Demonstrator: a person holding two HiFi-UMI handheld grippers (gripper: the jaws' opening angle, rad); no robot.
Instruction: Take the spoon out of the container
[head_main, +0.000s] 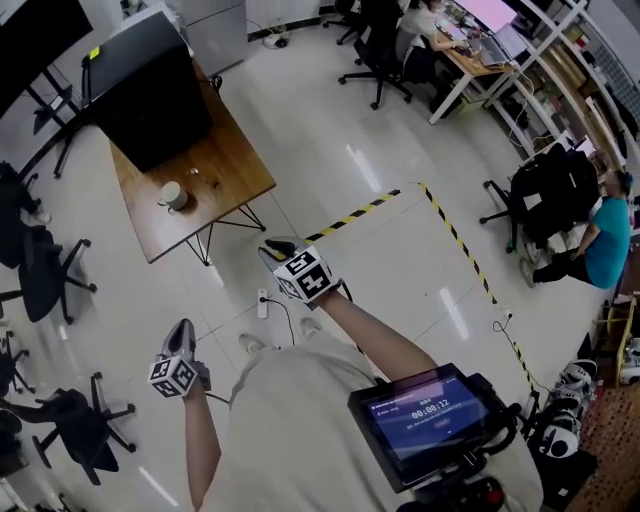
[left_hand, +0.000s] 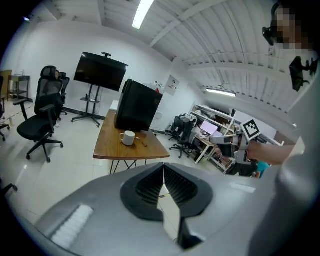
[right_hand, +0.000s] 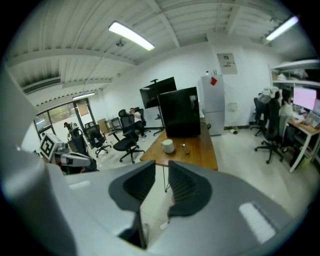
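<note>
The white mug (head_main: 173, 195) taken to be the container stood on the wooden surface (head_main: 225, 175), near the front edge and just in front of a large black box (head_main: 150, 90). It was well apart from both claws, with open floor (head_main: 330, 160) between. No spoon could be made out in the mug at this range. A small slim object (right_hand: 184, 147) lay on the surface just beside the mug, but whether it was the spoon, and which way its long axis ran, could not be told. The left claw (head_main: 180, 335) was held low and close to the body, its jaws brought together at the tips with nothing between them. The right claw (head_main: 278, 248) was held further forward, its jaws parted by a narrow gap and empty. From both, the mug lay ahead and to the left. In the right gripper view it sat almost straight above the gap between the jaws, while in the left gripper view it was offset to the left. The right claw was therefore judged the nearer and better aligned. A walk up to the surface was judged necessary before any reach.
</note>
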